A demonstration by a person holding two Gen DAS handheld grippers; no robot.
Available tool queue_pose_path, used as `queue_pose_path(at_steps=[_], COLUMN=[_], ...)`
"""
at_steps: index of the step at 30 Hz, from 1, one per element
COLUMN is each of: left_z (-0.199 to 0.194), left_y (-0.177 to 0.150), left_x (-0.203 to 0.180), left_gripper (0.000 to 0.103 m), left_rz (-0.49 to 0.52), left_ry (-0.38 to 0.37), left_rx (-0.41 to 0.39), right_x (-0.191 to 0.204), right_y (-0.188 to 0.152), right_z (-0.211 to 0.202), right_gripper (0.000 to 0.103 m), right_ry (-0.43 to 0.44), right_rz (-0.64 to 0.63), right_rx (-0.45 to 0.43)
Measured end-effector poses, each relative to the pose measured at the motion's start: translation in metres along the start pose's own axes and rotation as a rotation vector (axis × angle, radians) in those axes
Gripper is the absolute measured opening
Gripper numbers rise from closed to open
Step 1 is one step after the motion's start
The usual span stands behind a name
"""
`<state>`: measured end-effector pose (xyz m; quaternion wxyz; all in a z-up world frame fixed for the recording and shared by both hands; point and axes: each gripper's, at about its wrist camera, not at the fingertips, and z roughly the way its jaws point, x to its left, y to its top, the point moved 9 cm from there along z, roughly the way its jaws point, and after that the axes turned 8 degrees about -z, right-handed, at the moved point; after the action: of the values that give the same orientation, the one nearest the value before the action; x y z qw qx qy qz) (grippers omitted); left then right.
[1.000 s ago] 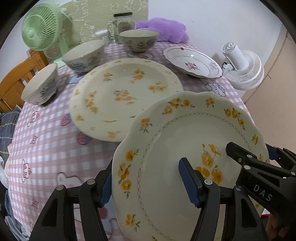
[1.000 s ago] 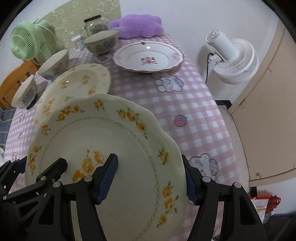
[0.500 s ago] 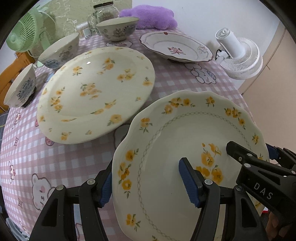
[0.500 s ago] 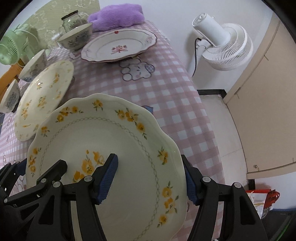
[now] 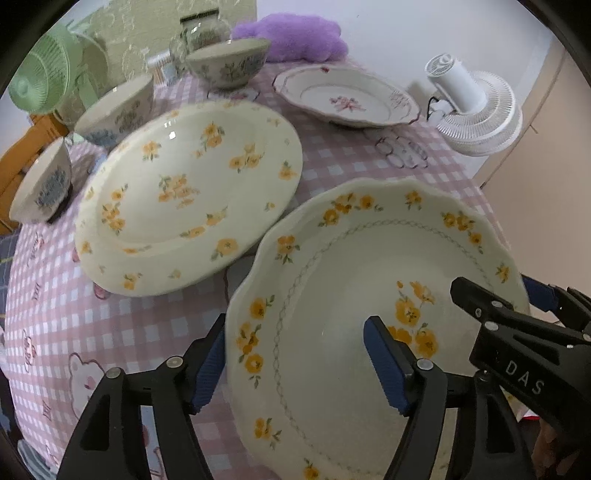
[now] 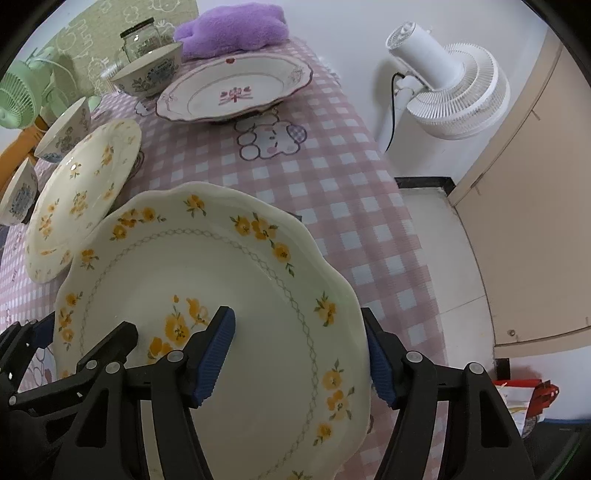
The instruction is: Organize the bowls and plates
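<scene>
Both grippers hold one scalloped cream plate with yellow flowers [image 5: 369,295] [image 6: 240,314] above the table's near edge. My left gripper [image 5: 295,362] is shut on its left rim, my right gripper [image 6: 299,354] on its right rim. A larger round yellow-flower plate [image 5: 188,195] [image 6: 81,192] lies on the pink checked tablecloth just beyond it. A white plate with a red motif [image 5: 347,99] [image 6: 236,90] sits further back. Three blue-patterned bowls [image 5: 229,62] [image 5: 118,110] [image 5: 42,184] stand along the back left.
A green fan [image 5: 48,74], a glass jar [image 5: 201,31] and a purple plush [image 5: 295,35] stand at the table's far end. A white fan [image 6: 447,85] stands on the floor to the right, next to a beige cabinet [image 6: 535,203]. A wooden chair [image 5: 22,155] is at the left.
The held plate has moved with both grippers; the view swung back and the round yellow-flower plate now sits closer to the held plate's far rim. Grip is unchanged.
</scene>
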<state>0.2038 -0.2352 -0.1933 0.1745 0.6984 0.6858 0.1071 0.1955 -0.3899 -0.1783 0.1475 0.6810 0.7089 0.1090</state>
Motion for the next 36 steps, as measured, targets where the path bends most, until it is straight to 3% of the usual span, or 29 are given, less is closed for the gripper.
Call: queue_pose_path(at_steps=[8,22,31,36], left_z=[-0.028,-0.077,-0.072,-0.054], left_y=[0.014,0.036,0.071,0.094], left_x=[0.024,0.105,0.14,0.146], left_gripper=[0.088,0.091,0.091,0.091], left_rz=[-0.032,-0.045,-0.063,-0.092], left_ry=[-0.056,-0.061,-0.028,0.017], left_rx=[-0.052,-0.157,-0.183,-0.185], right_x=[0.01,0.091,0.129,0.145], right_y=[0.009,0.031,0.075,0.111], right_z=[-0.036,-0.092,-0.089,-0.067], right_gripper=[0.073,0.073,0.073,0.073], right_ry=[-0.039,-0.004,0.07,0.105], right_rz=[0.04,0.041,0.03,-0.044], right_rx=[-0.093,-0.222,-0.254,-0.243])
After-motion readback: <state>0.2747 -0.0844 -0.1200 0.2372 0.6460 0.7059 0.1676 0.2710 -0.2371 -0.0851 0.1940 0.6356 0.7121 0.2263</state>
